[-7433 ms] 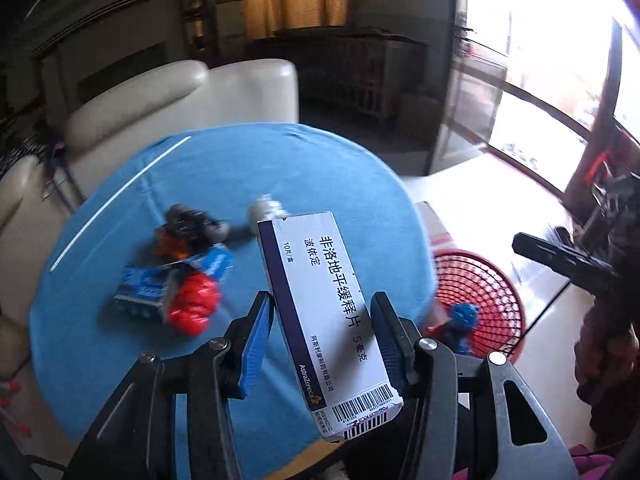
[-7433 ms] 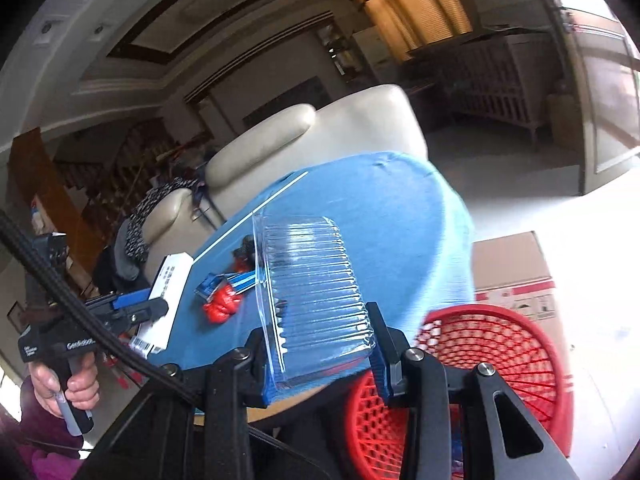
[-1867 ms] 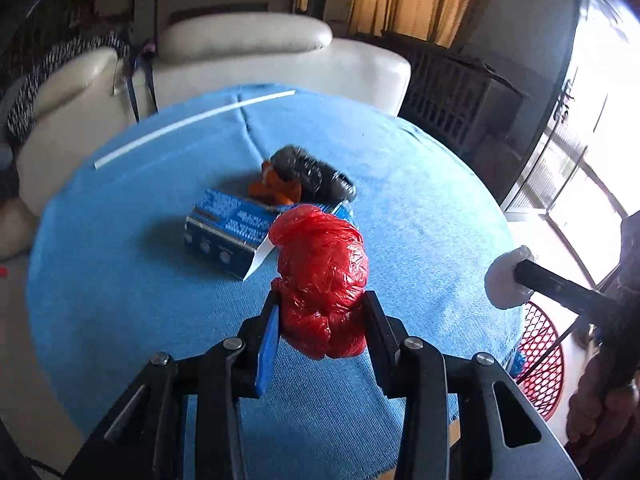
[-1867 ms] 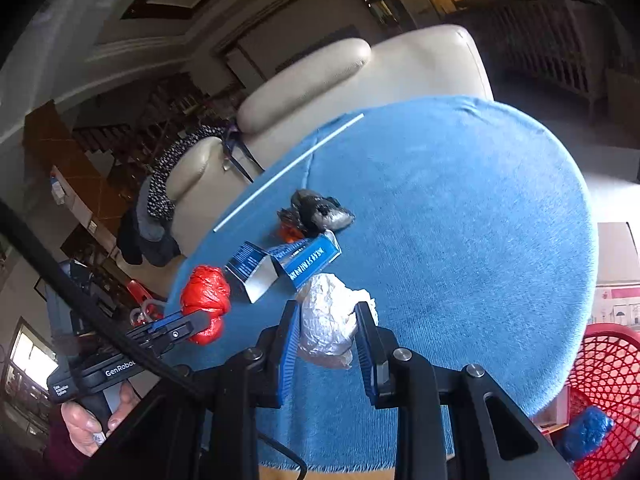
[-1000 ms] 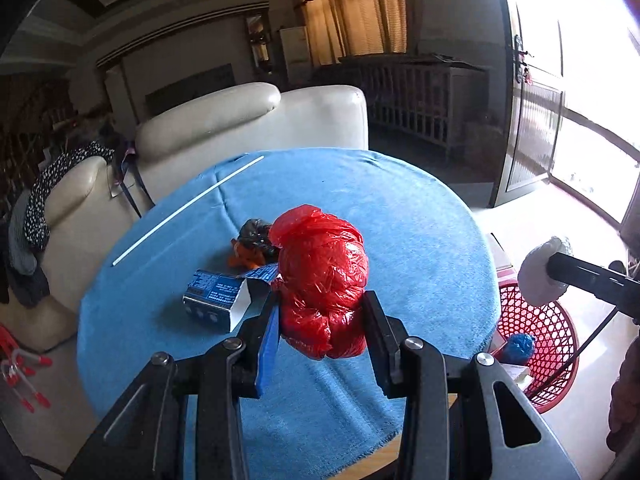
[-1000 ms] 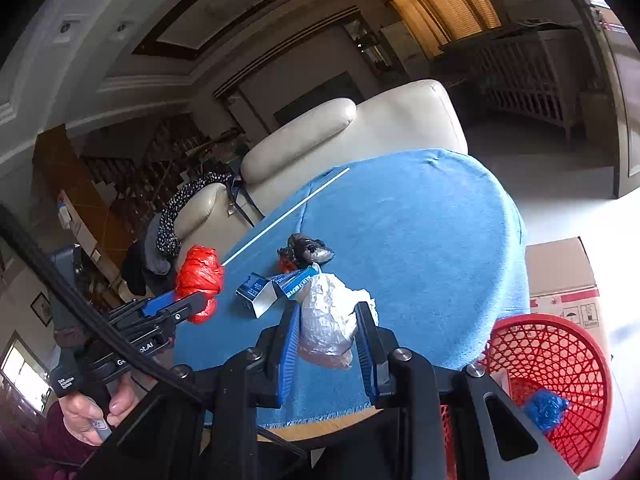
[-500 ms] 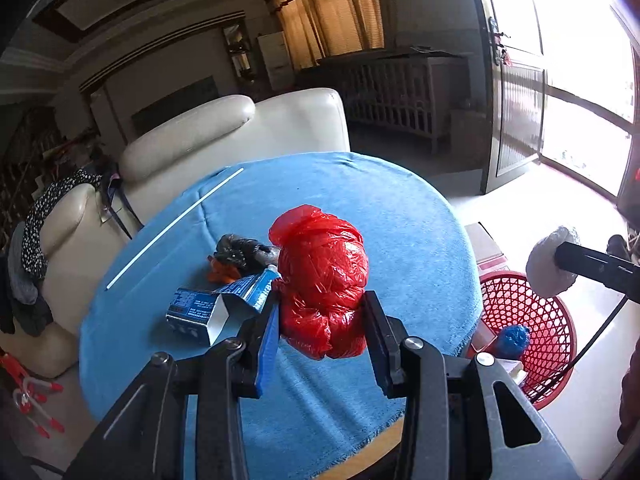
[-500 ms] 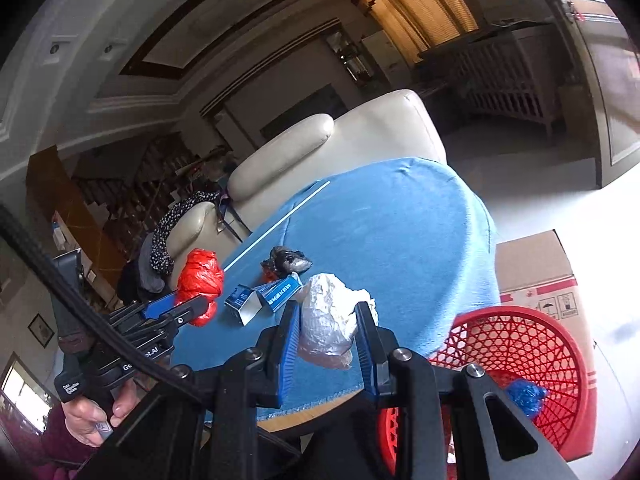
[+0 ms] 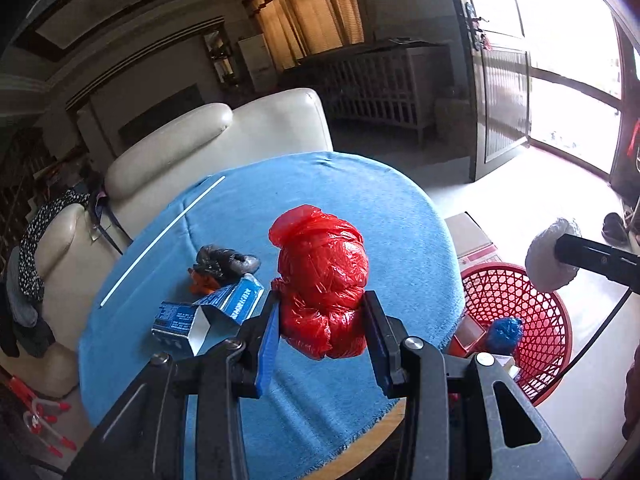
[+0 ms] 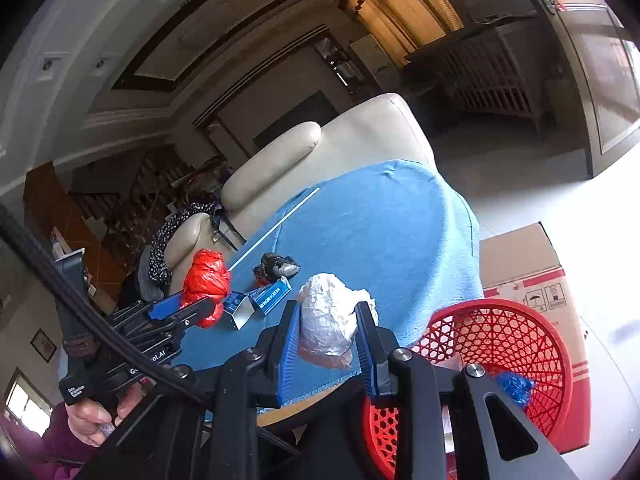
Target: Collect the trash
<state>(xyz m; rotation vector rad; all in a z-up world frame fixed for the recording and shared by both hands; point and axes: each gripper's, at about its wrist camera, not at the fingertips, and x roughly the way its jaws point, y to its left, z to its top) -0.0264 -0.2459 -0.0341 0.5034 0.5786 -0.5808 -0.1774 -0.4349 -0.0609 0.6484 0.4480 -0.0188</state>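
My left gripper (image 9: 322,320) is shut on a crumpled red plastic bag (image 9: 322,276), held above the near edge of the round blue table (image 9: 360,200). The same red bag (image 10: 206,276) and left gripper (image 10: 192,304) show at the left of the right wrist view. My right gripper (image 10: 328,328) is shut on a crumpled white bag (image 10: 326,318), which appears as a white ball (image 9: 550,254) at the right of the left wrist view. The red mesh basket (image 10: 500,340) (image 9: 516,312) stands on the floor beside the table, holding a blue wad (image 10: 514,384).
An open blue carton (image 9: 208,312) and a dark crumpled wrapper (image 9: 224,262) lie on the table, with a white stick (image 9: 160,240) farther back. A cream sofa (image 9: 216,144) stands behind. A cardboard box (image 10: 520,260) sits on the floor by the basket.
Both grippers have moved sideways toward the table's right edge with their loads. The red basket has come further into both views, and the carton and wrapper have slid left.
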